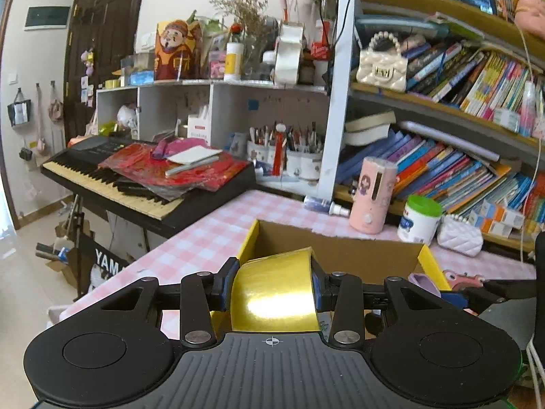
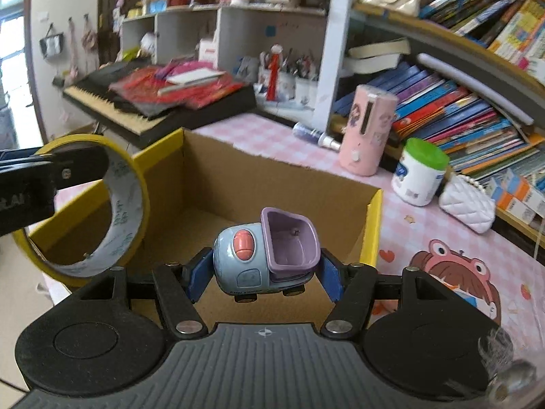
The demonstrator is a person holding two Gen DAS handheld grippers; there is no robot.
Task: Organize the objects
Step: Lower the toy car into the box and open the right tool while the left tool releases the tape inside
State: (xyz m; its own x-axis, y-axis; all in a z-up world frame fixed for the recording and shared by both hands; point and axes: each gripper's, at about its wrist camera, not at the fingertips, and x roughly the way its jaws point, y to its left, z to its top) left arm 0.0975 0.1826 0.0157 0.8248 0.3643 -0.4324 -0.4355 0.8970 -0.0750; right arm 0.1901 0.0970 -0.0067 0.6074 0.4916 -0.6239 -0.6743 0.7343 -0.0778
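Left gripper [image 1: 272, 284] clamps a gold tape roll [image 1: 274, 289] and right gripper [image 2: 260, 271] pinches a toy truck [image 2: 267, 255], both poised above the open cardboard box [image 2: 218, 184], apparently for dropping inside.

Your open cardboard box [image 2: 238, 184] sits mid-frame in the right wrist view, its mouth unobstructed and its brown floor bare. At lower left the roll of yellow tape [image 2: 102, 204] hangs over the box's left wall, crowding that side. To the upper right, the pink cylinder [image 2: 366, 129], green-lidded jar [image 2: 420, 173] and white quilted purse [image 2: 468, 202] line the table beyond the box. The checked tablecloth [image 2: 425, 238] at right lies flat.
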